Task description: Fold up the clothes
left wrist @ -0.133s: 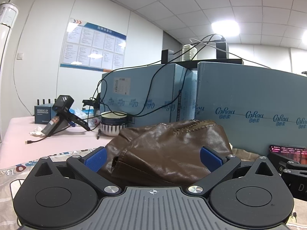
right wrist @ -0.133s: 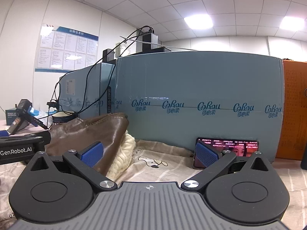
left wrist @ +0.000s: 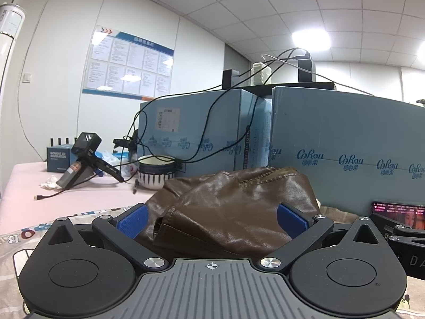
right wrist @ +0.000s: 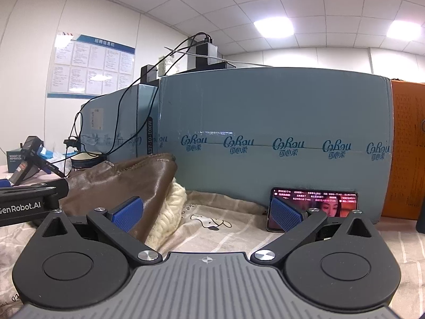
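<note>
A crumpled brown leather jacket (left wrist: 233, 202) lies in a heap on the patterned bed sheet. My left gripper (left wrist: 212, 219) is open, low and just in front of it, with the jacket filling the gap between the blue pads without being clamped. In the right wrist view the jacket (right wrist: 119, 183) is at the left, with its cream fleece lining (right wrist: 170, 210) showing at its right edge. My right gripper (right wrist: 207, 212) is open and empty, to the right of the jacket above the sheet (right wrist: 217, 220). The left gripper's body (right wrist: 26, 202) shows at the far left.
Blue cardboard boxes (right wrist: 279, 138) stand close behind the jacket. A lit phone (right wrist: 313, 207) leans on them. An orange box (right wrist: 406, 148) is at the right. A striped bowl (left wrist: 155, 171), a camera device (left wrist: 85, 156), cables and a small box (left wrist: 58, 158) sit on the pink table to the left.
</note>
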`<control>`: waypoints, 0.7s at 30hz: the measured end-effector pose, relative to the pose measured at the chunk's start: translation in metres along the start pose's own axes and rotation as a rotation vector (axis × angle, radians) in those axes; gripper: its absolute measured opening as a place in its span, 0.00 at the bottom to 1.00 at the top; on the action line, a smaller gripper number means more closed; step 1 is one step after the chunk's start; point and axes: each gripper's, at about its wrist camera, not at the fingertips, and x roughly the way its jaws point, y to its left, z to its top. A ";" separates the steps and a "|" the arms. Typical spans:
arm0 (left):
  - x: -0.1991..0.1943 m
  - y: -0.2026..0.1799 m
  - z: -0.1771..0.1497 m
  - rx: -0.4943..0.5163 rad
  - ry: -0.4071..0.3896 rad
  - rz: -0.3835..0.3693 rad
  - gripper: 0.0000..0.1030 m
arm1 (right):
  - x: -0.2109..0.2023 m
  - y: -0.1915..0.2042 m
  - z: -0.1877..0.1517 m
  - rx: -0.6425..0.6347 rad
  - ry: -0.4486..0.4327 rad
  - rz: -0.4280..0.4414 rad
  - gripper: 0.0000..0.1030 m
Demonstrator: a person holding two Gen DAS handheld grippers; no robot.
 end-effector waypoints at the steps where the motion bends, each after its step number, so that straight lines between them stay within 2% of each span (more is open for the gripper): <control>1: 0.000 0.000 0.000 0.000 -0.002 -0.001 1.00 | 0.000 0.000 0.000 -0.001 -0.004 0.001 1.00; 12: -0.004 -0.004 0.002 0.006 -0.017 -0.020 1.00 | -0.001 0.000 0.000 0.005 -0.024 -0.005 1.00; 21: -0.004 -0.001 0.001 0.002 -0.019 -0.027 1.00 | -0.002 -0.001 0.001 0.002 -0.006 -0.004 1.00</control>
